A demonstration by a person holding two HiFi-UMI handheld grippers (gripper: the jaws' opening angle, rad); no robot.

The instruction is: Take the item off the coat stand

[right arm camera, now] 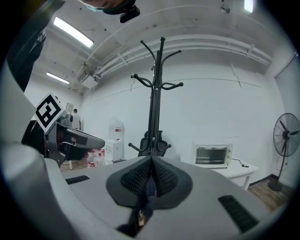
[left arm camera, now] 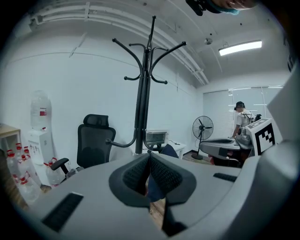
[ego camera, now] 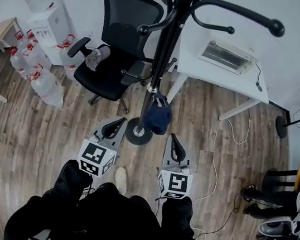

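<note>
The jaws of both grippers are closed and hold nothing. On the left gripper (left arm camera: 150,157) the ribbed pads meet at their tips, and the right gripper (right arm camera: 152,162) looks the same. In the head view the two grippers point at the coat stand (ego camera: 160,62) side by side, close to its round base, and neither touches anything. The thing to take is a dark blue item (ego camera: 157,116) that hangs low on the pole, just beyond the two tips and between them.

To do this step well, I judge that one gripper must open before it arrives. The right one seems the handier. It should close on a thick fold of the cloth, then lift until the item is free of its hook rather than tug outward, which could rock the stand. The left gripper could steady the pole if it sways.

I cannot tell whether the item is a cap or a small bag. It covers the hook that carries it, so the way it hangs is a guess. In both gripper views the pads hide most of it, leaving only a blue sliver (left arm camera: 169,151). The head view cuts off the top of the stand.
</note>
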